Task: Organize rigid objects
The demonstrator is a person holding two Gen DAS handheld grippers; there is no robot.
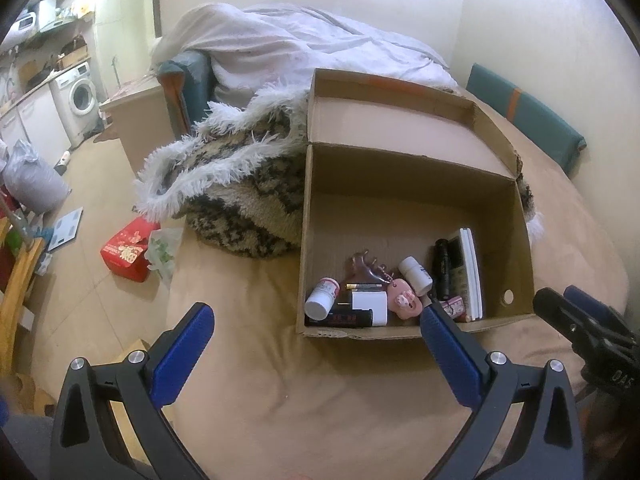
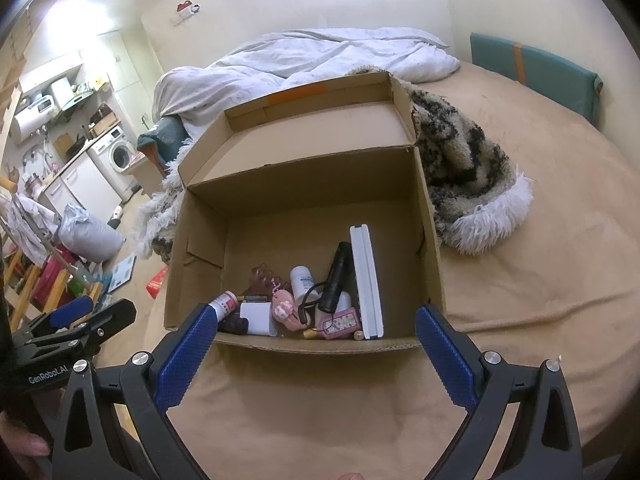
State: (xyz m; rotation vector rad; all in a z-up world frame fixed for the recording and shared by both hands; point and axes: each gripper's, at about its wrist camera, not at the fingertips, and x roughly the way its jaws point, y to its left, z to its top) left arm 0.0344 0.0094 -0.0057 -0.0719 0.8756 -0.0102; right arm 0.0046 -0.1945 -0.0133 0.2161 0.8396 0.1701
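An open cardboard box [image 1: 400,184] [image 2: 300,184] sits on the tan bed. Along its near wall lie a red-labelled pill bottle [image 1: 322,298] [image 2: 225,303], a white charger cube [image 1: 370,306] [image 2: 258,318], a pink charm [image 1: 405,300] [image 2: 285,308], a white bottle [image 1: 415,274] [image 2: 302,280], a black flashlight [image 1: 441,268] [image 2: 338,276] and a flat white case [image 1: 472,272] [image 2: 366,280]. My left gripper [image 1: 316,316] [image 2: 92,316] is open and empty just before the box's front-left. My right gripper [image 2: 316,314] [image 1: 576,320] hovers open and empty over the front edge.
A fluffy patterned throw [image 1: 240,184] [image 2: 464,160] is bunched against the box's far side, with a white duvet [image 1: 300,48] behind it. A teal cushion [image 1: 528,120] [image 2: 536,68] lines the wall. The bed's left edge drops to a floor with a red carton [image 1: 128,252].
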